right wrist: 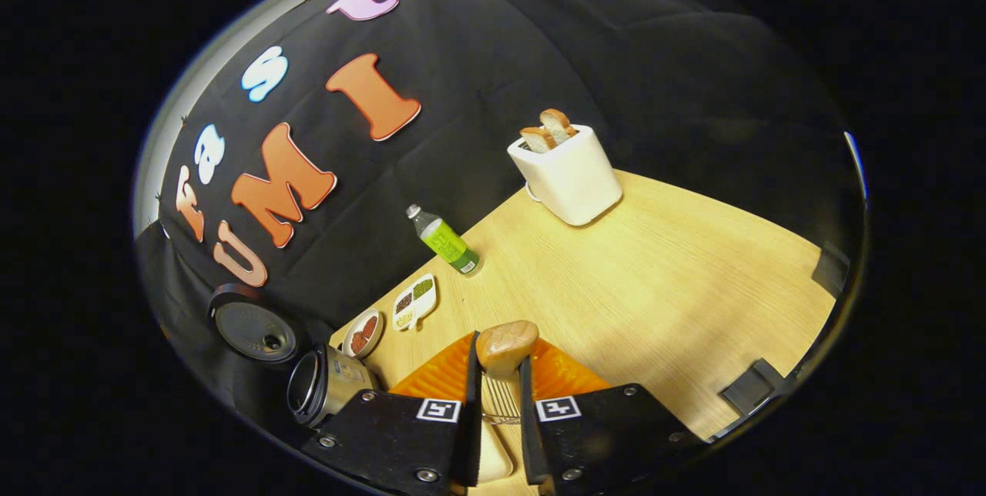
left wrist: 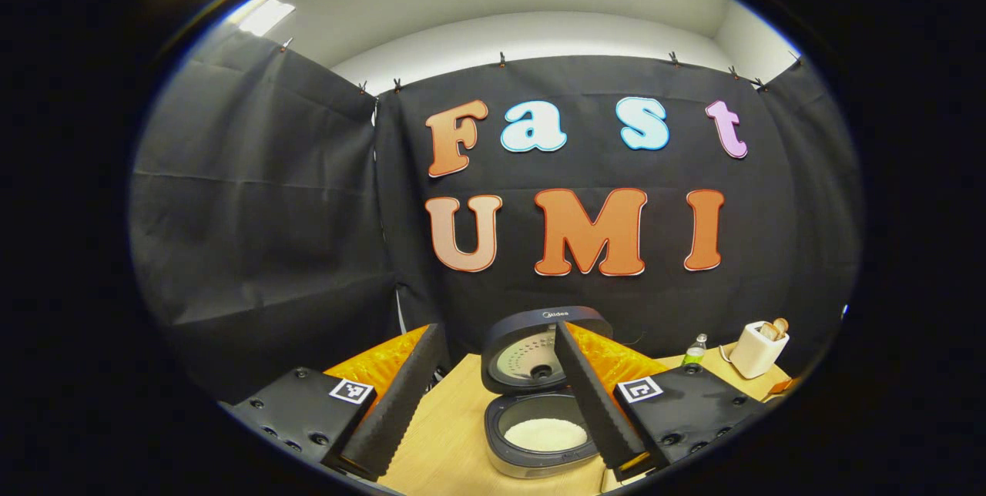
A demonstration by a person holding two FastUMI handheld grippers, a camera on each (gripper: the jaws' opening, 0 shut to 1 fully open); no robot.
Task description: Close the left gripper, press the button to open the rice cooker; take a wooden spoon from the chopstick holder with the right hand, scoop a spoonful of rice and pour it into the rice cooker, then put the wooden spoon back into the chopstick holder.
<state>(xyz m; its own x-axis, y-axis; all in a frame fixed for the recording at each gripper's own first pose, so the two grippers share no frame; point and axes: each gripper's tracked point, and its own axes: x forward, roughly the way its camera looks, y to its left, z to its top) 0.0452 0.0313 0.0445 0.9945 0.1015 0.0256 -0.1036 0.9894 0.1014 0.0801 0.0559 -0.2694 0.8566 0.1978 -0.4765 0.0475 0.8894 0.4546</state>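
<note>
The rice cooker (left wrist: 539,434) stands open on the table, its lid (left wrist: 531,350) raised and white rice (left wrist: 545,434) in the pot. My left gripper (left wrist: 498,330) hangs open in front of it, fingers wide apart, holding nothing. In the right gripper view the cooker (right wrist: 327,384) lies at the lower left with its lid (right wrist: 254,333) up. My right gripper (right wrist: 499,350) is shut on the wooden spoon (right wrist: 506,346), whose bowl sticks out at the fingertips. Below, between the fingers, a fork (right wrist: 499,403) stands in the cream chopstick holder (right wrist: 493,461).
A white toaster (right wrist: 566,169) with bread slices stands at the far side of the wooden table (right wrist: 655,273). A green bottle (right wrist: 444,240) and two small dishes of beans (right wrist: 414,299) sit near the back wall. The toaster (left wrist: 759,348) also shows at the right in the left gripper view.
</note>
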